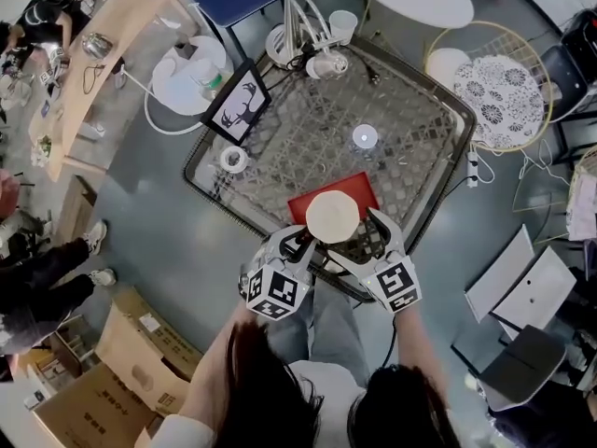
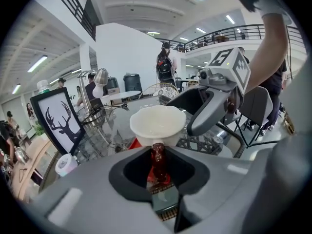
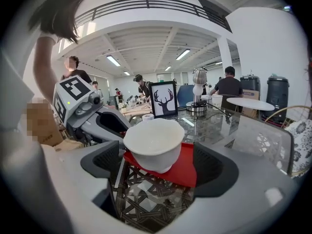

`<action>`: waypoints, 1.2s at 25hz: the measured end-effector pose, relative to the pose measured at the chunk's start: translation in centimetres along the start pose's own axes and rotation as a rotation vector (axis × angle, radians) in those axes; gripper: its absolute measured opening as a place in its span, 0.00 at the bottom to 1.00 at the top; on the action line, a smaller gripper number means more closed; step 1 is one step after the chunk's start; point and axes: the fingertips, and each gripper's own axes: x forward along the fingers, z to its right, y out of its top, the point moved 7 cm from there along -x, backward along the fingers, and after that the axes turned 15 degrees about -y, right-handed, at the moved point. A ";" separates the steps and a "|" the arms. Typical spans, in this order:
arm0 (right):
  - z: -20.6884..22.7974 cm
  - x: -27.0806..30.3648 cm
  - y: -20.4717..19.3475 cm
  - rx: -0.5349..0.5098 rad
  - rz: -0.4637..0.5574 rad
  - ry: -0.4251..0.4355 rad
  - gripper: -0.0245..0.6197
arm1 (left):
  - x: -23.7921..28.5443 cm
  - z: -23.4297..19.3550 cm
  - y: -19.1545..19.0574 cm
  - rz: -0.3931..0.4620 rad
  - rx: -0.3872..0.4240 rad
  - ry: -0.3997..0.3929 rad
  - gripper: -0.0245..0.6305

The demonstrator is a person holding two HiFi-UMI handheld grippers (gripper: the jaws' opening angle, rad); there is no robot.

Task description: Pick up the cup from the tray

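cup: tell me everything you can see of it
The cup is white, glossy and ceramic-looking, bowl-shaped with a slightly wavy rim and a narrower foot, and it stands upright. What looks like its dark red handle is clamped in the left tool. The cup is over the near edge of the red tray; I cannot tell whether it is lifted clear. The right tool brackets it, jaws apart, not touching.

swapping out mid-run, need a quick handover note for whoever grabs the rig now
Left claw: shut on the cup, gripping what looks like its reddish handle.
Right claw: open, jaws either side of the cup, not touching it.
Cup sits over the near edge of the red tray; I cannot tell whether it is clear of the tray.
Done: grasp made. Left: lift the cup clear, probably best held level.
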 end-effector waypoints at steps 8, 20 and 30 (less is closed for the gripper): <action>-0.1 2.6 -0.4 -0.054 0.023 0.069 0.82 | -0.2 -0.6 0.1 0.007 0.037 -0.022 0.15; -0.3 4.7 0.2 -0.146 0.077 0.149 0.81 | -0.2 -1.8 -0.1 0.041 0.041 -0.076 0.15; 0.1 4.4 1.4 -0.150 0.094 0.123 0.82 | -0.3 -2.7 0.2 0.113 -0.031 -0.128 0.15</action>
